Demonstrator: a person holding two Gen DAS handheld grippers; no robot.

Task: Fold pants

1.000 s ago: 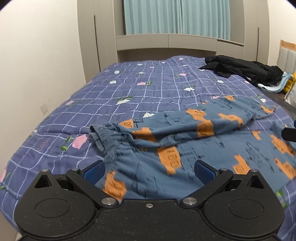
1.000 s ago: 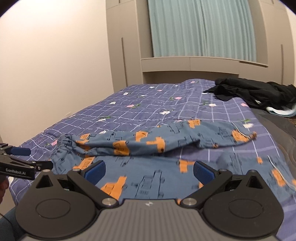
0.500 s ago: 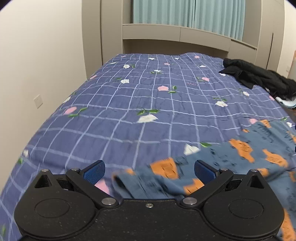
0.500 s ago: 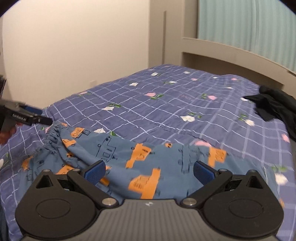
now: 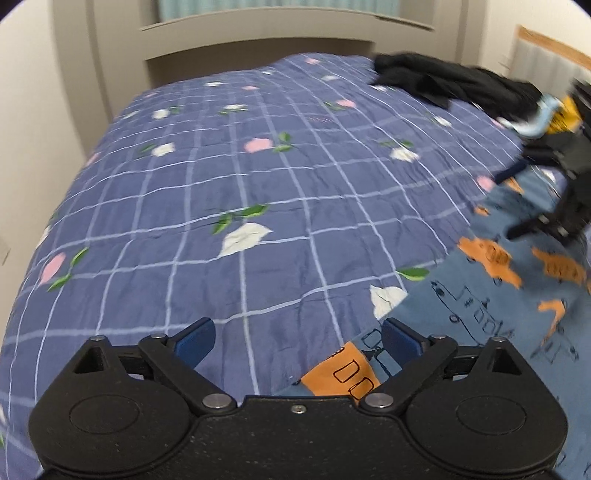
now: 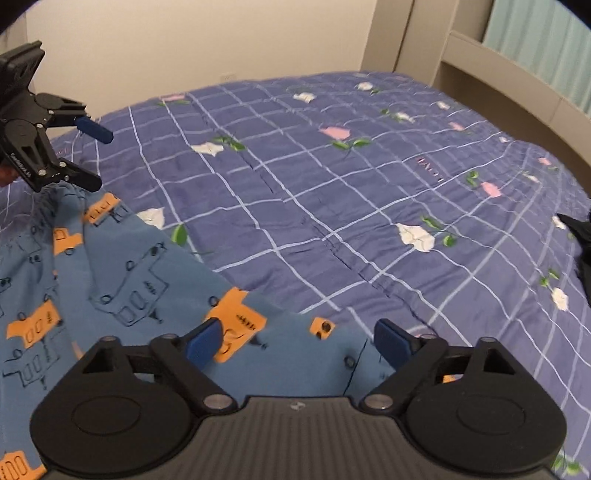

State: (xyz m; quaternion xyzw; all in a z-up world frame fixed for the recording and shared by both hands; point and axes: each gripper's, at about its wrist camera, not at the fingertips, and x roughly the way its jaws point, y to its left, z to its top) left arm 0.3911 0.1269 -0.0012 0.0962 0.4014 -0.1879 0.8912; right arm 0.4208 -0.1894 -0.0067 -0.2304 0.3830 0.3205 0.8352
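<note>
- Blue pants with orange vehicle print [image 6: 122,280] lie spread on the purple-blue checked quilt with flower pattern [image 5: 229,192], along its near edge; in the left wrist view they fill the lower right corner [image 5: 491,295].
- Left gripper [image 5: 297,338]: blue-padded fingers wide apart, nothing between the pads. Left pad [image 5: 194,338] over bare quilt, right pad over the pants' edge. Contact with the fabric can't be told.
- Right gripper [image 6: 301,339]: fingers wide apart, nothing clamped. Both pads [image 6: 205,341] hover over the pants near the fabric's far edge.
- In the right wrist view the left gripper [image 6: 90,155] shows at far left, spread open above the bunched end of the pants.
- In the left wrist view the right gripper [image 5: 517,201] shows at far right, blurred, also spread, over the pants.
- Black crumpled garment [image 5: 450,83] sits at the quilt's far right corner, well apart from the pants; light-blue and yellow items [image 5: 554,112] just beside it.
- Beige headboard-style shelf unit [image 5: 295,33] behind the bed.
</note>
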